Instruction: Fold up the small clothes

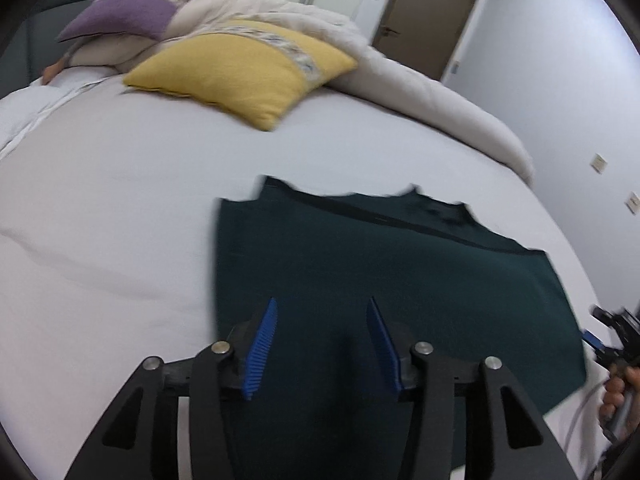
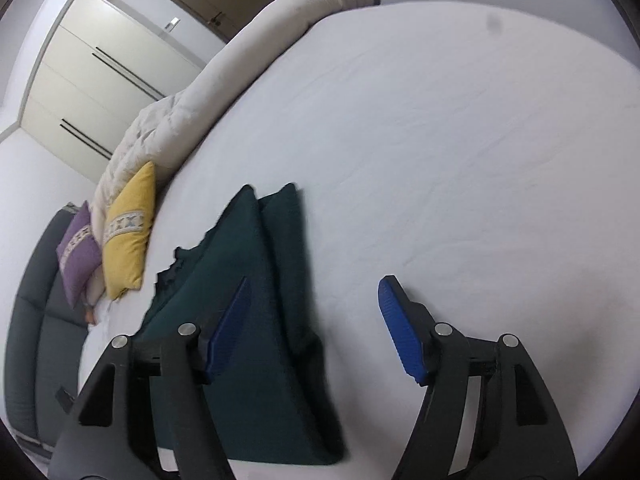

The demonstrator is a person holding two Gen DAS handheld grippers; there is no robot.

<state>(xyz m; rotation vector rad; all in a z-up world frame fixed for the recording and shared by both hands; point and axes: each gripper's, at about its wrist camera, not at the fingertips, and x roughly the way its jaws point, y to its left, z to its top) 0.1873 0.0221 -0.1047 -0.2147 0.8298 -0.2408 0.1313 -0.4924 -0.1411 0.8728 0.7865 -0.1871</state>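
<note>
Left wrist view: the left gripper hangs over the dark green garment, jaws apart, nothing between them. The garment lies flat near the bed front edge.

Right wrist view: the right gripper stands wide and empty at the garment's right edge.

The left claw is built from matte black linkage arms with triangular cut-outs, joined by round silver pivot pins. Each finger is faced with a bright blue ribbed pad, its ridges set like comb teeth. The right claw is made the same way: black angular arms, silver pins, blue ribbed pads. In the left wrist view, its black frame and a blue pad are seen from the side, with a grey cable and a hand wrapped round a dark grip.
</note>
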